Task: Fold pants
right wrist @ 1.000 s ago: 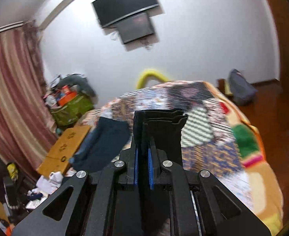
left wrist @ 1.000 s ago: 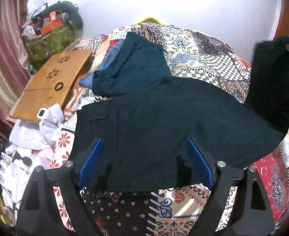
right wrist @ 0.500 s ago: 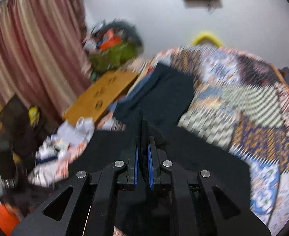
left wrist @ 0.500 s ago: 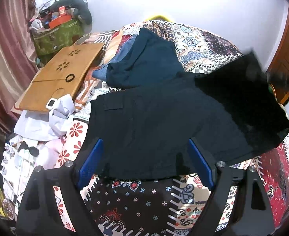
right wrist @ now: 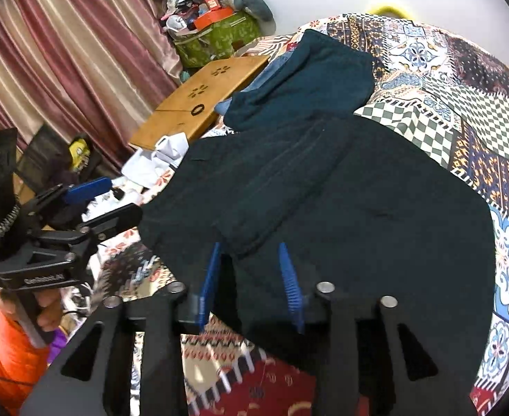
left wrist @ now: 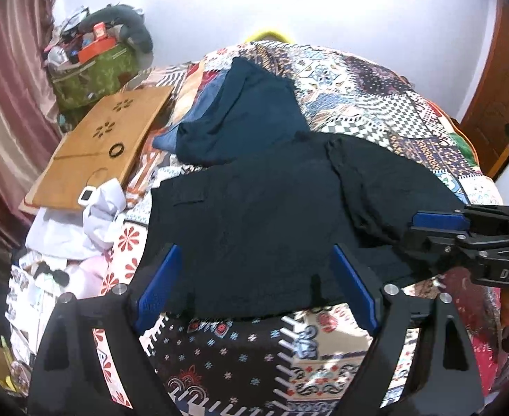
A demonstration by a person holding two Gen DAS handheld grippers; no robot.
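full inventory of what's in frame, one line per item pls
black pants: 1, black, spread on the bed, right side folded over
teal garment: 1, dark teal, behind the pants
blue garment: 1, blue, under the teal one
bedspread: 1, multicolour patchwork
wooden board: 1, tan, left of the bed
green bag: 1, green, far left corner
curtain: 1, maroon striped, left wall
left gripper: open, over the pants' near edge
right gripper: open, over the folded part
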